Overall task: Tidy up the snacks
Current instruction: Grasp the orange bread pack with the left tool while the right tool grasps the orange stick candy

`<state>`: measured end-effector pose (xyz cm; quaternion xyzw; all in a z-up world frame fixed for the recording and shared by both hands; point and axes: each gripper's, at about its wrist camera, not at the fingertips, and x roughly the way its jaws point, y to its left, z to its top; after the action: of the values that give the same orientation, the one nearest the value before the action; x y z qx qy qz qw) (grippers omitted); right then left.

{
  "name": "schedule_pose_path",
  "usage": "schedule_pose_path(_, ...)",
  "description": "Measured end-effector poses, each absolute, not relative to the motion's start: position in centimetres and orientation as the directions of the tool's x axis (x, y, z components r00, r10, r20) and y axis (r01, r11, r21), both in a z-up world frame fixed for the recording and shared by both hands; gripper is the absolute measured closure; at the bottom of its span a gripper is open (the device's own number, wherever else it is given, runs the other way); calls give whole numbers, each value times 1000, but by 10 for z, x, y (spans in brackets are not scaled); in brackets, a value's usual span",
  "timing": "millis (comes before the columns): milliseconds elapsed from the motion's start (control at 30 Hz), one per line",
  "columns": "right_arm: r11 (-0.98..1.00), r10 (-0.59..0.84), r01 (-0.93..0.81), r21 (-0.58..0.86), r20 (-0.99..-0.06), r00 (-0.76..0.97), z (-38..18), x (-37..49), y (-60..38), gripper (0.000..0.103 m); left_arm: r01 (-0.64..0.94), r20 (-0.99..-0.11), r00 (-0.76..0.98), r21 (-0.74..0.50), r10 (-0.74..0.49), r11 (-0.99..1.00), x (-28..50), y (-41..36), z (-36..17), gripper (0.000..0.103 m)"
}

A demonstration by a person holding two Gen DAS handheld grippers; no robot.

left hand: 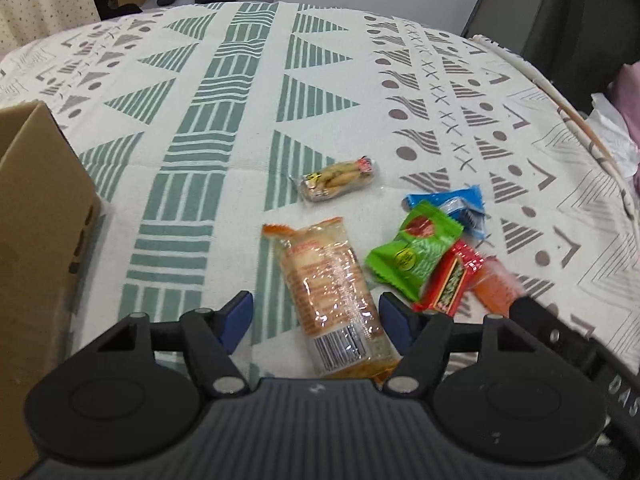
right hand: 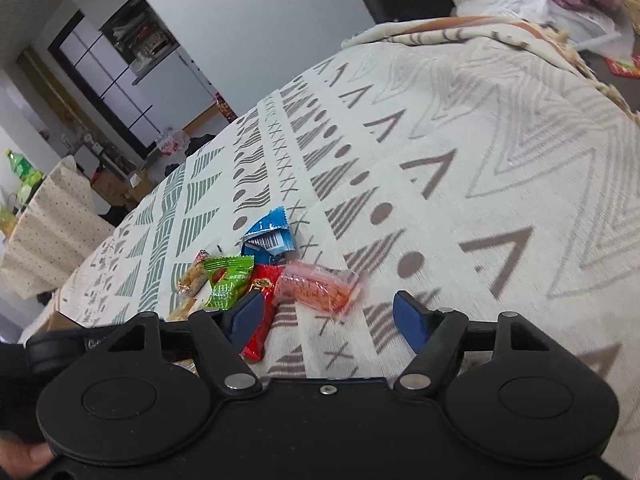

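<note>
Left tongs (left hand: pixel 316 316): jaws apart, straddling the near end of a long clear cracker pack (left hand: pixel 330 300); the blue pads (left hand: pixel 236 316) stand clear of its sides. The pack lies flat on the patterned cloth (left hand: pixel 224 128) covering the table.

Right tongs (right hand: pixel 328 316): jaws apart, lowered over the cloth just short of an orange sausage pack (right hand: pixel 316 286); the left pad overlaps a red wrapper (right hand: pixel 260 312), contact not discernible. Nothing is gripped.

Snack cluster, toward the table's right side in the left wrist view: the red wrapper touches a green packet (left hand: pixel 412 252), which partly overlies a blue packet (left hand: pixel 452 204) behind it. The orange sausage pack lies at the right of the red wrapper, blurred.

Beyond the cracker pack, apart from the cluster, a small clear pack of biscuit sticks (left hand: pixel 340 180) lies on the cloth.

A brown cardboard box (left hand: pixel 36 240) stands at the table's left edge, well apart from the snacks.

A fingertip (right hand: pixel 24 460) shows at the lower left of the right wrist view.
</note>
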<state>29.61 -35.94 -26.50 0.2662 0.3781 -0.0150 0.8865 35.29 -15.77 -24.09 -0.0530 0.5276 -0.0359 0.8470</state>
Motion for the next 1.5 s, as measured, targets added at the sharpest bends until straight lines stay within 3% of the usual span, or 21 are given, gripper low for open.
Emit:
schedule_pose_path(267, 864, 187, 191, 466, -649, 737, -267, 312, -356, 32, -22, -893, 449, -57, -41, 998, 350, -154, -241, 40)
schedule_pose_path(700, 877, 175, 150, 456, -595, 785, -268, 332, -350, 32, -30, -890, 451, -80, -58, 996, 352, -148, -243, 40)
schedule_pose_path(800, 878, 149, 144, 456, -547, 824, -259, 329, -353, 32, -35, -891, 450, -86, -61, 996, 351, -146, -242, 40)
schedule_pose_path(1100, 839, 232, 101, 534, -519, 823, -261, 338, -354, 32, -40, -890, 450, -99, -70, 994, 351, -143, -243, 40)
schedule_pose_path(1433, 896, 204, 129, 425, -651, 731, -270, 324, -342, 34, -50, -891, 448, -104, -70, 993, 352, -141, -243, 40)
schedule_pose_path(1500, 914, 189, 122, 387, -672, 716, -269, 318, -338, 37, -42, -892, 449, -89, -60, 995, 351, -143, -243, 45)
